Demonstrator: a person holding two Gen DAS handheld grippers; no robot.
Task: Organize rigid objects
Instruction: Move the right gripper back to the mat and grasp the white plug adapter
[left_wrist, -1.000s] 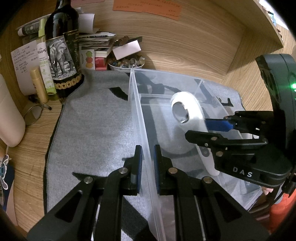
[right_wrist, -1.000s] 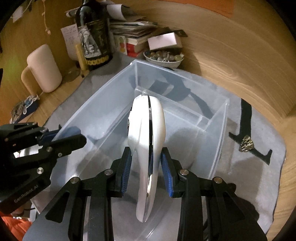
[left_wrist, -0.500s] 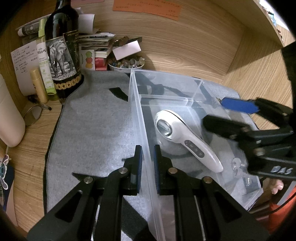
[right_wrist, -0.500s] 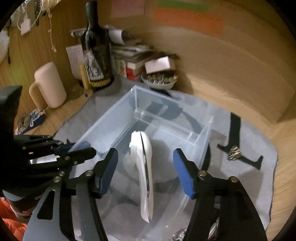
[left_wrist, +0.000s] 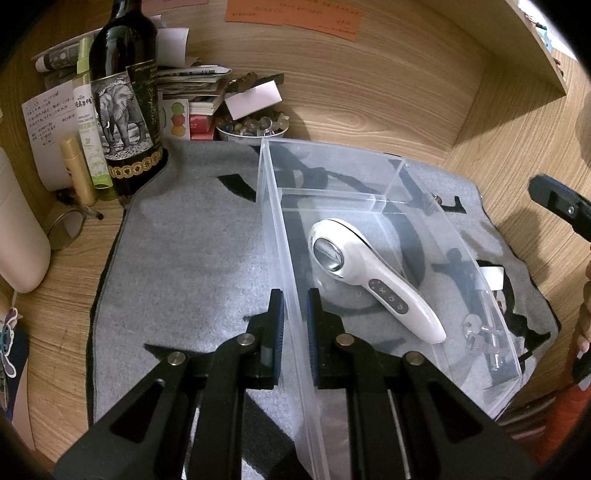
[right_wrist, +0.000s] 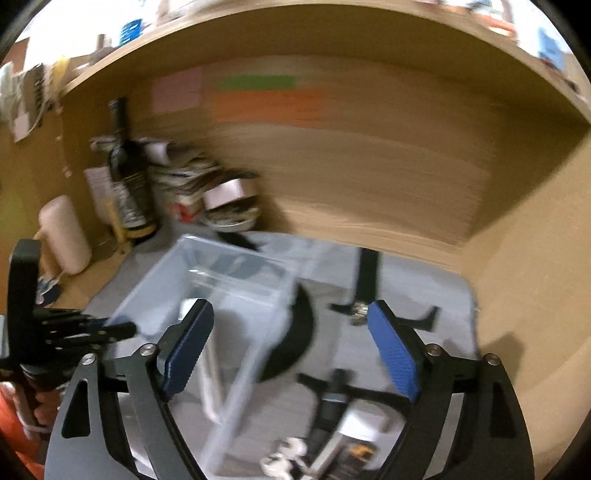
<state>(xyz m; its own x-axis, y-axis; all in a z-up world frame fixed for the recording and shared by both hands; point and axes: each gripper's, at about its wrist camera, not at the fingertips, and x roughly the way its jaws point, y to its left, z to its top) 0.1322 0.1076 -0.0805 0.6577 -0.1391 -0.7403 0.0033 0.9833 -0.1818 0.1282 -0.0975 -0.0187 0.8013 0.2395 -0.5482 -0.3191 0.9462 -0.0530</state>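
Note:
A white handheld device (left_wrist: 373, 280) with a round metal head lies flat inside the clear plastic bin (left_wrist: 332, 173) on the grey mat (left_wrist: 184, 258). My left gripper (left_wrist: 294, 321) is shut on the bin's left wall, one finger on each side. My right gripper (right_wrist: 291, 350) is open and empty, raised above the bin (right_wrist: 236, 288) and to its right. One of its fingertips (left_wrist: 550, 195) shows at the right edge of the left wrist view. The right wrist view is blurred.
A dark wine bottle (left_wrist: 125, 99), tubes, papers, books and a bowl of beads (left_wrist: 251, 127) crowd the back left. A cream mug (right_wrist: 64, 236) stands at the left. Small black and white items (right_wrist: 332, 424) lie on the mat right of the bin. Wooden walls close in behind and right.
My right gripper opened, let the white device drop flat into the bin, then pulled up and away to the right. My left gripper has kept its hold on the bin wall.

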